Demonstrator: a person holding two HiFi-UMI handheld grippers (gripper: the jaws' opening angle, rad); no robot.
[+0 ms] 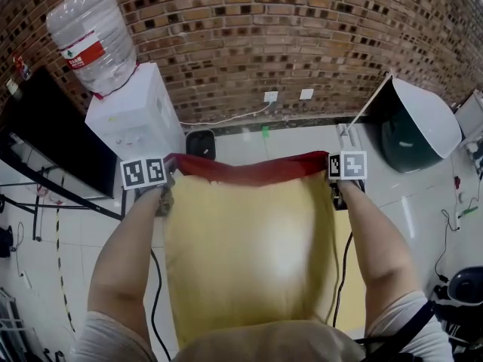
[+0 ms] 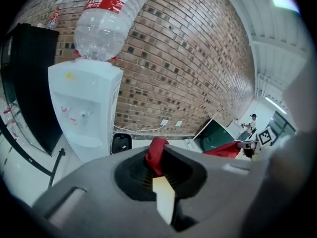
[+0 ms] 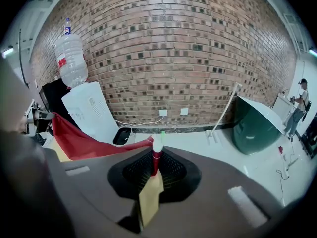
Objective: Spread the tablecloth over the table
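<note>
Head view: I hold the tablecloth (image 1: pixel 241 255) stretched between both grippers, red hem farthest from me, yellow face hanging toward me.
Left gripper (image 2: pixel 157 167): jaws pinched tight on the red corner.
Right gripper (image 3: pixel 154 170): jaws clamped on the other corner.
Step in hand: I judge this is the lay-down, so I want the corners level and the hem taut.
Table: hidden beneath the cloth, so I cannot place its edges.
Room: water dispenser (image 1: pixel 136 115) near, left of the left gripper. Green panel (image 1: pixel 411 127) apart, right of the right gripper. Bare floor ahead to the brick wall (image 1: pixel 302 36).
</note>
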